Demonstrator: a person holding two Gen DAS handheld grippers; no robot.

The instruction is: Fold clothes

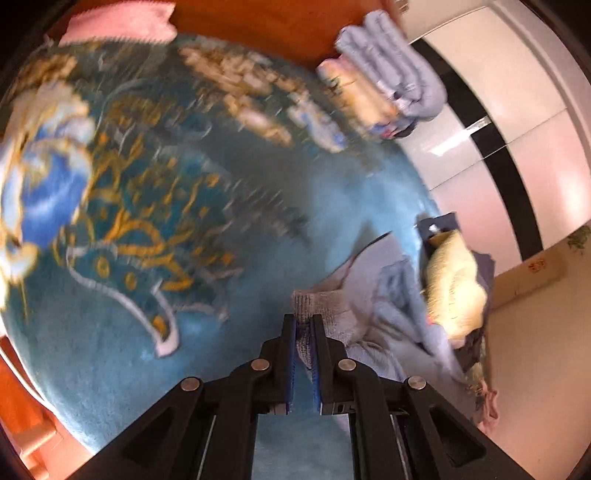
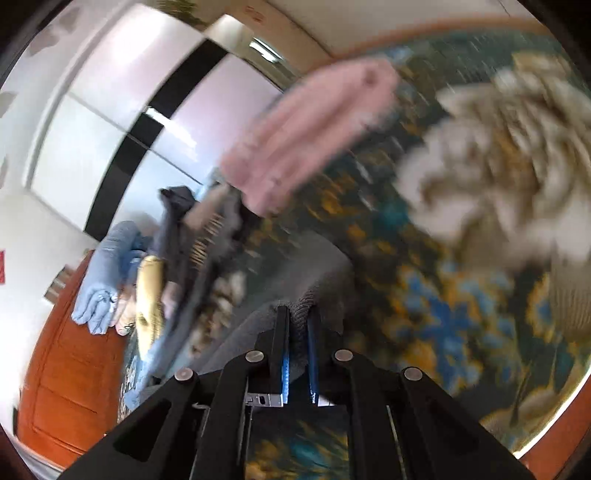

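Surface: patterned teal blanket (image 1: 155, 206) spread under everything, both views blurred.
Left tongs (image 1: 303, 325): pinched narrow on the grey garment (image 1: 332, 306).
Right tongs (image 2: 297, 317): clamped on its ribbed edge — hem could slip out mid-swing.
Risk: loose clothes pile (image 1: 454, 280) just beside, may snag.

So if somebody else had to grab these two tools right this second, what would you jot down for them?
Left gripper: shut on the ribbed hem of a grey garment, held above the blue patterned rug.
Right gripper: shut on a ribbed edge of grey garment; it looks like the same piece, but blur keeps me from being sure.
Done, apparently: a folded stack at the rug's far edge, and a pink cloth.
Left: fold the grey one, then probably the loose pile of yellow and blue clothes beside it.
Both views are smeared by motion.
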